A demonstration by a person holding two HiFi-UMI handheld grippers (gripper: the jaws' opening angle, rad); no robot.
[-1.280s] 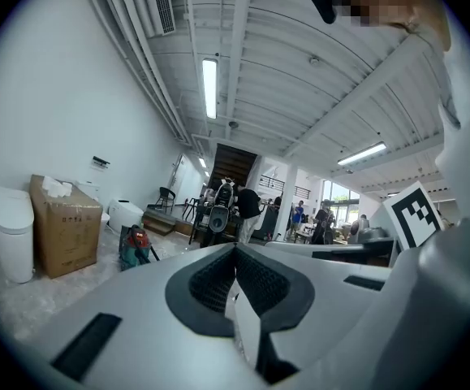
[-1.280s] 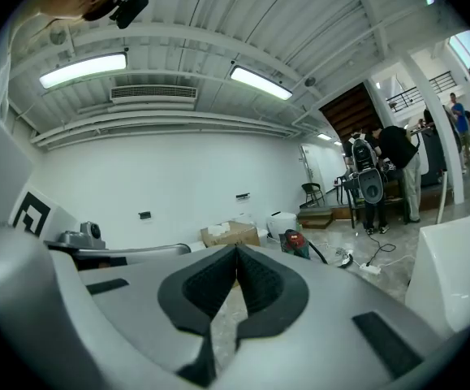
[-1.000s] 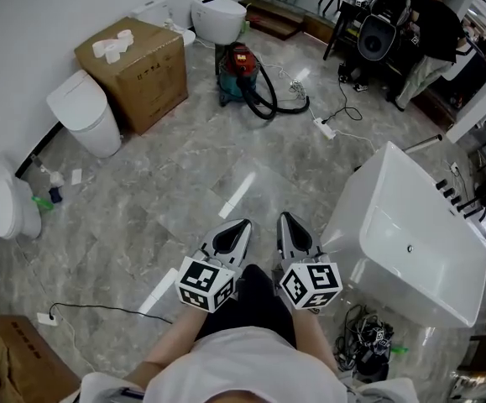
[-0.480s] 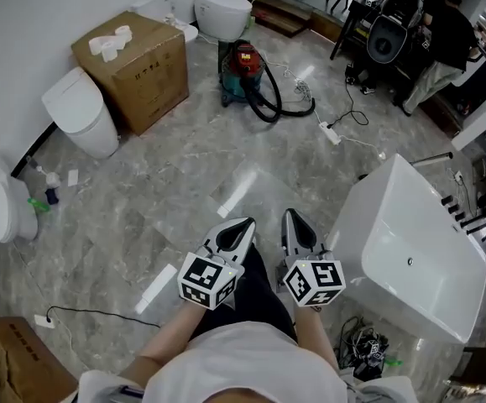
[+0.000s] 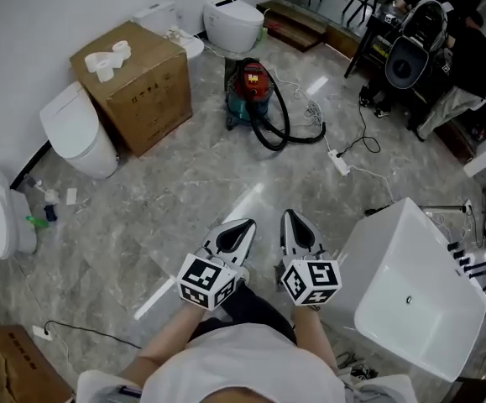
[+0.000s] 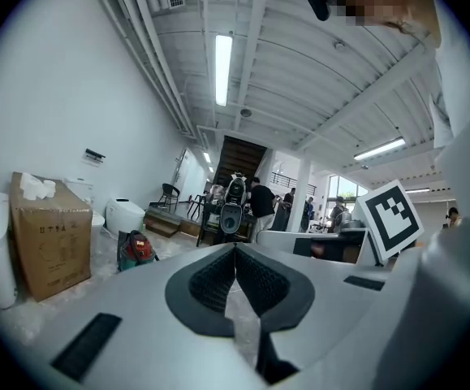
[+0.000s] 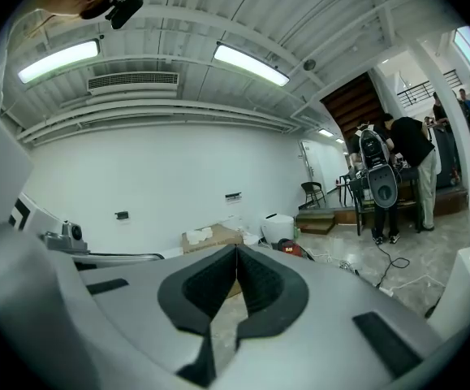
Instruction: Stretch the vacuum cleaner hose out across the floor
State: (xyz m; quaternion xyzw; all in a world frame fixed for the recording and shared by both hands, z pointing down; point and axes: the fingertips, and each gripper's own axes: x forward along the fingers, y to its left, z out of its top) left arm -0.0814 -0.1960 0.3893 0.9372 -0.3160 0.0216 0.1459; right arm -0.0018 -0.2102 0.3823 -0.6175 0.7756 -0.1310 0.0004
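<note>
**Both tongs closed and empty, hose coiled at the far side**

In the head view, the left gripper (image 5: 243,223) and the right gripper (image 5: 287,216) sit side by side at lower centre, pointing up the frame over the grey marble floor (image 5: 175,191). Each gripper's own view shows its 2 jaws pressed together with nothing between them.

The red vacuum cleaner (image 5: 253,82) stands at upper centre, well apart from both grippers. Its black hose (image 5: 273,147) lies looped on the floor just beside it, apparently curling toward the right, though its end is hard to make out. A cardboard box (image 5: 138,86) sits at upper left, and a white bathtub (image 5: 368,263) fills the lower right.
</note>
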